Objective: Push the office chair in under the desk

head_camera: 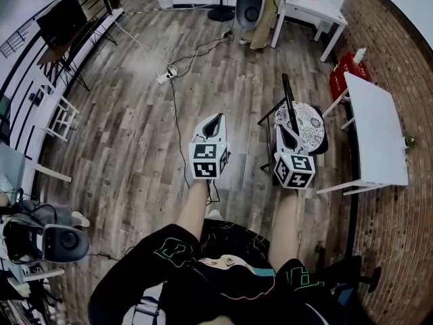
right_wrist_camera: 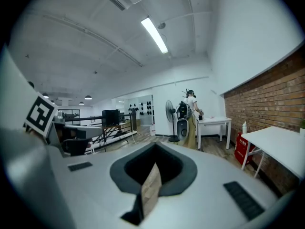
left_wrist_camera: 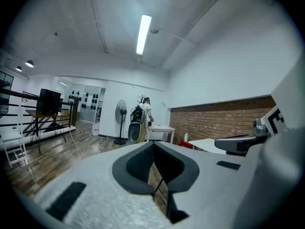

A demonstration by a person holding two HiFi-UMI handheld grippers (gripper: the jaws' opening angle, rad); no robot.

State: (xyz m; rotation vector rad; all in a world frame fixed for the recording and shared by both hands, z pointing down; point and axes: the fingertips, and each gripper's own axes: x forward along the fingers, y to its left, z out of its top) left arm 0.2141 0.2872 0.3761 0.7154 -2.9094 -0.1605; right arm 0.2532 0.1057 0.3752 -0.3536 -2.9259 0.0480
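The chair (head_camera: 302, 125) has a round patterned seat and a black backrest (head_camera: 289, 96). It stands on the wood floor, left of the long white desk (head_camera: 377, 128), with its seat outside the desk's edge. In the head view my right gripper (head_camera: 283, 128) is shut and empty, and it overlaps the seat's left edge. My left gripper (head_camera: 215, 118) is shut and empty over bare floor, left of the chair. Both point level into the room in the gripper views, left gripper (left_wrist_camera: 153, 144) and right gripper (right_wrist_camera: 153, 147). The right gripper view shows the desk (right_wrist_camera: 279, 144) at the right.
A cable and power strip (head_camera: 166, 77) lie on the floor ahead. A red crate (head_camera: 344, 74) sits by the brick wall. At the far end a person (right_wrist_camera: 190, 114) stands by another white desk (head_camera: 312, 9), near a fan (head_camera: 221, 2). White chairs (head_camera: 59, 118) line the left railing.
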